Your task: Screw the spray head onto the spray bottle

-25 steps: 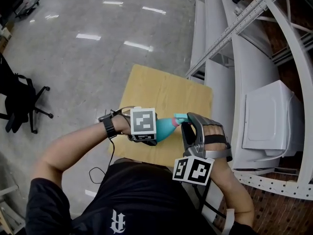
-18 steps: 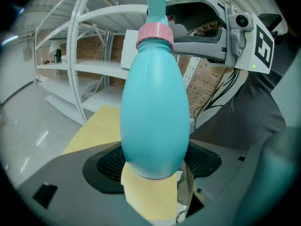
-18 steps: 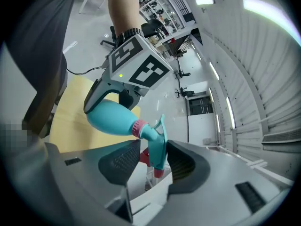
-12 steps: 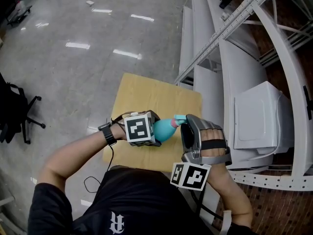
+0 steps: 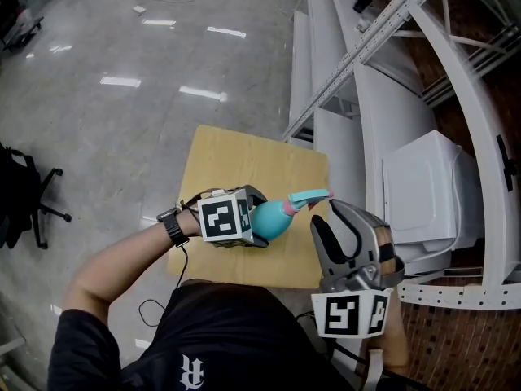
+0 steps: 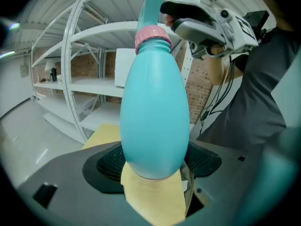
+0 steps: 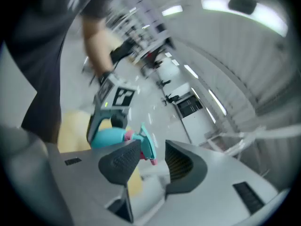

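Change from one second ago: the right gripper (image 5: pixel 338 222) then stood at the spray head (image 5: pixel 310 195), with its jaws beside it. It has since drawn back toward the person and is now clear of the spray head. Its jaws are spread wide, with nothing between them. In the right gripper view the spray head (image 7: pixel 148 145) lies just ahead of the jaw tips and does not touch them. The left gripper (image 5: pixel 259 228) has tilted upward, so the spray head now points up and away from it.

Current state: the left gripper (image 6: pixel 153 166) is clamped on the base of the spray bottle (image 6: pixel 155 117), with one pad on each side of the bulb. The bottle extends forward out of these jaws. Its pink collar (image 6: pixel 151 34) and the spray head (image 6: pixel 153 8) sit at the far end, on the neck. The bottle is held above the near edge of the wooden table (image 5: pixel 244 157).

Count:
- Spray bottles: one.
- Spray heads: one.
- Pink collars: one.
- Grippers: two, each with one marker cube.
- Tables: one.
- Office chairs: one (image 5: pixel 24 194), well off to the outer side of the left gripper.
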Demonstrator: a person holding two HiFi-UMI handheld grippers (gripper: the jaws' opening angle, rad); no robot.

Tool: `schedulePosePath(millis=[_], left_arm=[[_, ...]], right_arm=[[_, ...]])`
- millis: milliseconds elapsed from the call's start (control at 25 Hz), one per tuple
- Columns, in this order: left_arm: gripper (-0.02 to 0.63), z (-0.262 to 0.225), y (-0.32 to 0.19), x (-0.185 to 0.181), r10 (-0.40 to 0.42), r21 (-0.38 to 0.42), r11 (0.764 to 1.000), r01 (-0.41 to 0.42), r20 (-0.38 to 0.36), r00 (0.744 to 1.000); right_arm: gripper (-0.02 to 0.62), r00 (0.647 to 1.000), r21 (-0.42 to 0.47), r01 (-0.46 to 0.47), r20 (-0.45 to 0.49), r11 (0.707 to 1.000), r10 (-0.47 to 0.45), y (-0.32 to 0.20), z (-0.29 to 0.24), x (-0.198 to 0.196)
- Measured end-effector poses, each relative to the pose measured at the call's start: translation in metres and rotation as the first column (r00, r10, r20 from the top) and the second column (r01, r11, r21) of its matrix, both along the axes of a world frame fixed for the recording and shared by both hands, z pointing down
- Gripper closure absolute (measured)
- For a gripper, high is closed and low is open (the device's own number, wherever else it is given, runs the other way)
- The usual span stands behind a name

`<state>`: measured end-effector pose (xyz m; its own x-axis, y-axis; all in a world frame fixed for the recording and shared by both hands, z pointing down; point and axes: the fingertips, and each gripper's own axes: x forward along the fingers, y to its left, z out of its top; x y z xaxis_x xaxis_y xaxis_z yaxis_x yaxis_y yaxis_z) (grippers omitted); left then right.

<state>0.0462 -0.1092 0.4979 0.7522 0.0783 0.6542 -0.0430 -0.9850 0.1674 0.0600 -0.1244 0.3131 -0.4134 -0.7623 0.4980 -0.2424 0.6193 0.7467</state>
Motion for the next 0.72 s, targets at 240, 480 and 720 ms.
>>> schedulePosePath(millis=[240,480,720], left_arm=[[0.221,-0.049,0.028,-0.006,0.13,-0.002,0.991,-0.131,-0.113,0.985],[0.221,-0.072,0.056,0.001,0.24,-0.038,0.968,-0.248,-0.154,0.959],[0.221,-0.061,0.057,-0.001,0.222,-0.077,0.97,-0.231,-0.109,0.969]], right_arm=[[0.434,0.245,-0.377,0.552,0.926,0.744,0.288,-0.009,-0.029,0.053],[0.4,0.239,-0.287,0.817,0.958,0.499,0.161,0.021,-0.017,-0.009],[0.402,0.316,-0.311,0.814,0.946,0.49,0.075,0.023,-0.016,-0.028]])
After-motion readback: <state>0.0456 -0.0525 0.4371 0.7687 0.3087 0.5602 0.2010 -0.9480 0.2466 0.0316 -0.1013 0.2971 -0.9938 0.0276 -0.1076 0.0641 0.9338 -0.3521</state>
